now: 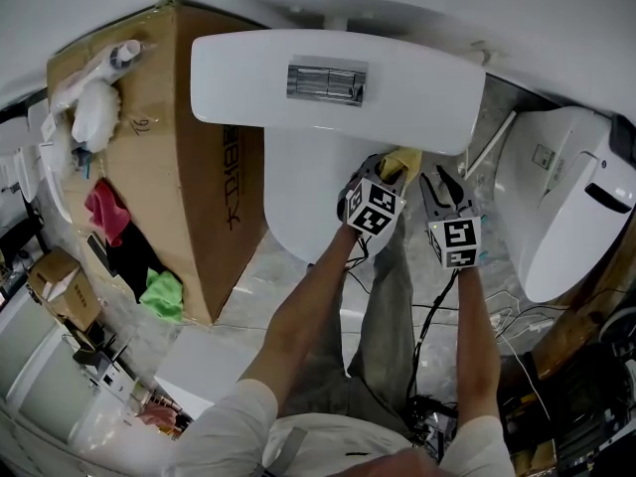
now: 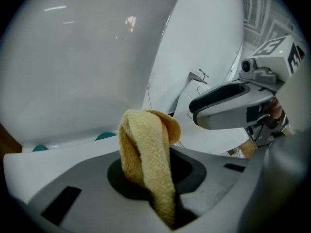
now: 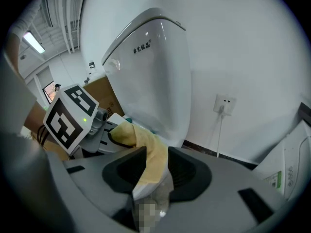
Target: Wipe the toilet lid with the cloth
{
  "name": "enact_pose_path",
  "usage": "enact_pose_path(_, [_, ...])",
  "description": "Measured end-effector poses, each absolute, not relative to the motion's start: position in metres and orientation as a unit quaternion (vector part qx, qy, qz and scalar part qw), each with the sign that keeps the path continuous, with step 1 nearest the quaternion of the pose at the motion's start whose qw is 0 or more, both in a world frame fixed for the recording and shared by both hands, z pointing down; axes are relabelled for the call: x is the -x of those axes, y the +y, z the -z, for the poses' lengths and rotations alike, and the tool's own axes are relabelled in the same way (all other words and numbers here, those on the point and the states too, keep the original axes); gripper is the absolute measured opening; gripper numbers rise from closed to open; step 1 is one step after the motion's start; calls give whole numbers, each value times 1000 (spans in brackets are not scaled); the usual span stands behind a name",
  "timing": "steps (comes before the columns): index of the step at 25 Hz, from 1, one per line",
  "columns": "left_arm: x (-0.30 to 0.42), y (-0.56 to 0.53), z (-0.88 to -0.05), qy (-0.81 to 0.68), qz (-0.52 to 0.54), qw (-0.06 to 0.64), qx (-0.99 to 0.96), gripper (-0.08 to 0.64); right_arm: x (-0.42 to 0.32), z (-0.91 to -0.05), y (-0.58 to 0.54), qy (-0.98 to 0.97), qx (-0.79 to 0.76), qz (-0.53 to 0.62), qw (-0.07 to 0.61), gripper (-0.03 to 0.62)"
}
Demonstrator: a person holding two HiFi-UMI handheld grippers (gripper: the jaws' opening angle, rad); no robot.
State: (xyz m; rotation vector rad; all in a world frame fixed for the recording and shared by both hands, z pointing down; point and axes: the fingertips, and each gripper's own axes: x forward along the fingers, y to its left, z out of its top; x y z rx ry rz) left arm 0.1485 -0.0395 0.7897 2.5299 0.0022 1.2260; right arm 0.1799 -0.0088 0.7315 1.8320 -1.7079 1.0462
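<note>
— Where's the cloth (image 2: pixel 146 149)?

— Just beside the lid's (image 1: pixel 303 192) right edge, near its hinge end. I can't tell whether it touches the lid. Both grippers have it. The left gripper (image 1: pixel 384 177) has its jaws clamped on one bunched end, so a folded hump stands up out of them. The right gripper (image 1: pixel 444 193), just beyond it and farther from the lid, looks closed on the other end, with the cloth running between the two.

— How will it handle?

— Light, soft and limp. It has a nubby weave that should drag on the glossy lid rather than skate. I expect it to sag and fold wherever it isn't held.

— So where to hold it?

— I'd take a bunched end deep in the jaws and leave a loose pad past the tips, so fabric rather than hard plastic meets the lid. The lid looks smooth and hard, so light pressure should do.
</note>
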Motion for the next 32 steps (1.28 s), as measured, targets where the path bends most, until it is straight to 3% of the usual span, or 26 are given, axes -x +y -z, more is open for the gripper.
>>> enact_pose_path(32, [-30, -145, -788, -53, -422, 174, -888, 80, -78, -723, -87, -645, -630, -356, 247, 153])
